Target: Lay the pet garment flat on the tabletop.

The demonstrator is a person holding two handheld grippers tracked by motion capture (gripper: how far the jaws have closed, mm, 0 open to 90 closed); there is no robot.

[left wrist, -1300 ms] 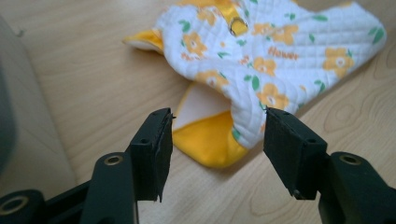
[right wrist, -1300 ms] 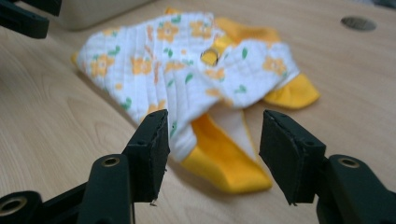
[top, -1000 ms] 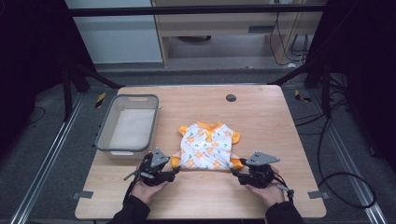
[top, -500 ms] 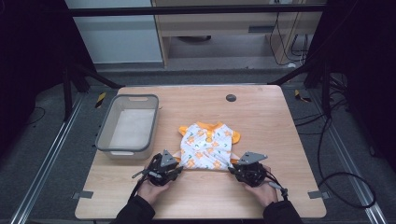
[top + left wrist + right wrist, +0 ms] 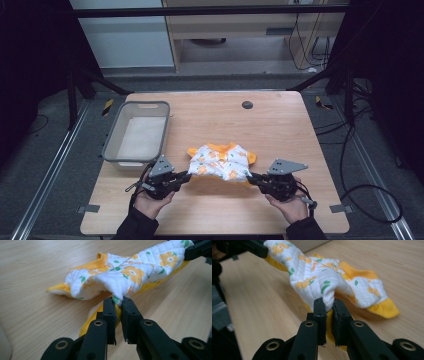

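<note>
Stretching between both tools (image 5: 188, 176) (image 5: 251, 177): quilted garment (image 5: 222, 161).

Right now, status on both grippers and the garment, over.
Left gripper shut on white quilted garment with orange flowers. Right gripper shut on its other near corner. Near edge lifted, far part on wooden table. Grey plastic bin beside, not obstructing.

This looks like a lab or recording room set up for capturing handling work, not a home. A plain wooden table (image 5: 280, 115) stands alone on grey carpeted floor (image 5: 45, 165), framed by dark metal posts (image 5: 72, 95) and floor rails (image 5: 47, 185). Loose cables (image 5: 367, 200) trail across the floor at the right, yellow-and-black tape marks (image 5: 107, 106) sit by the table's far corners, and pale cabinets (image 5: 125, 30) line the back wall
</note>
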